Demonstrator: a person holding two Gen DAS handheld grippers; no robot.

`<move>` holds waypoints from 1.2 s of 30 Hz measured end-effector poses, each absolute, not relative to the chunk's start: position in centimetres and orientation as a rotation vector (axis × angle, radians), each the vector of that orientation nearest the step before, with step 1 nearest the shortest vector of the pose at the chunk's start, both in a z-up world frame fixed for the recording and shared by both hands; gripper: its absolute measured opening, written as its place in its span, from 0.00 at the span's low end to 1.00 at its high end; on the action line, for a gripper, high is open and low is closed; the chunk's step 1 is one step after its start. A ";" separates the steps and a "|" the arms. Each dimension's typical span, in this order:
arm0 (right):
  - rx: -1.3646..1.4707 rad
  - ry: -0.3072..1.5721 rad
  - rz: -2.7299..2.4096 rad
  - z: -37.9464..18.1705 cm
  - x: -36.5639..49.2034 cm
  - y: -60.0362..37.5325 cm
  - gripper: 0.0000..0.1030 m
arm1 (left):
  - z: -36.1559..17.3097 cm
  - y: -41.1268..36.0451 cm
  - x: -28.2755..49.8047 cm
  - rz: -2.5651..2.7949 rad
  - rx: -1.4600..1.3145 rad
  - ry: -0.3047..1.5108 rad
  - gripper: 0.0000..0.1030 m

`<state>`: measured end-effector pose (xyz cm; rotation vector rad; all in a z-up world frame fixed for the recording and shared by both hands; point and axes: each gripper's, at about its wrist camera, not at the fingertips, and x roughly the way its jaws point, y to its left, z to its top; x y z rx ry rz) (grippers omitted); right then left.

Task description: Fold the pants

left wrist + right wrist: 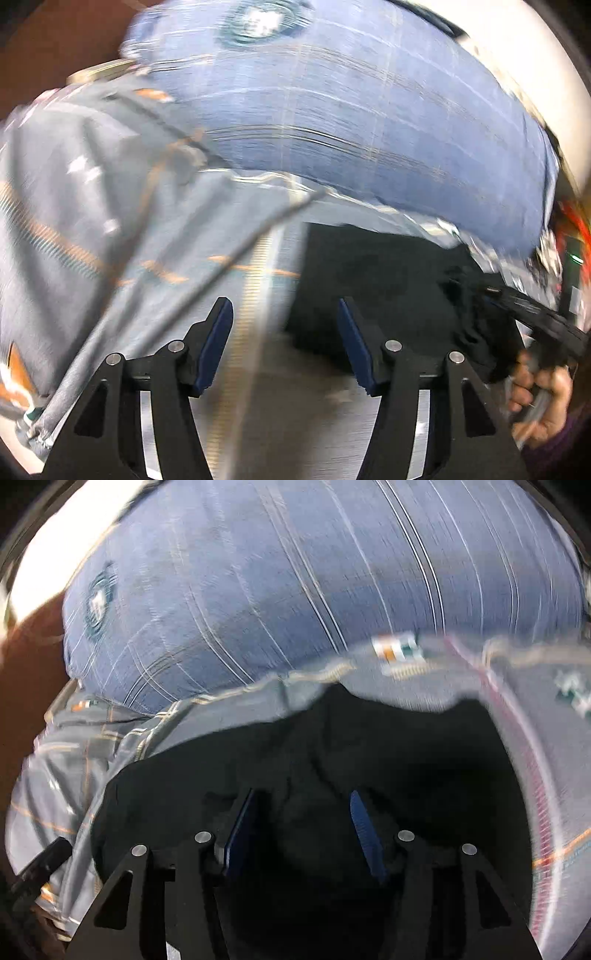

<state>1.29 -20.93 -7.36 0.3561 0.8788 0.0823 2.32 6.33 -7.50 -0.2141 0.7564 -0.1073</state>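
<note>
While both views are smeared by motion blur, the layout reads clearly enough: the black pants (332,760) lie on a bed, spread over a grey checked sheet (92,236) with thin orange lines, just in front of a blue pillow (295,583) with pale stripes.

In the left view, the left gripper (286,314) stands with its blue-padded fingers wide apart and nothing between them, poised above the sheet at the pants' left edge, probably ready to take that edge.

The right gripper (303,812) sits low over the dark cloth. Its fingers also stand apart, and soft black fabric bunches up between them, so it looks about to pinch a fold; I judge it not yet clamped.

The pants look limp, matte and creased, likely to sag when lifted. A hand (539,391) holds the right gripper's handle at the left view's edge.
</note>
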 end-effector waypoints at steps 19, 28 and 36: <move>0.295 0.772 0.135 -1.7 -2.2 -19.8 0.54 | -9.7 6.7 4.6 -0.152 -0.286 0.771 0.79; 0.173 0.964 0.509 0.0 7.7 -7.0 0.55 | -10.8 8.0 5.2 -0.166 -0.414 0.838 0.79; -0.092 1.139 0.597 -2.2 10.7 2.1 0.67 | -11.3 7.4 5.4 -0.261 -0.503 0.837 0.79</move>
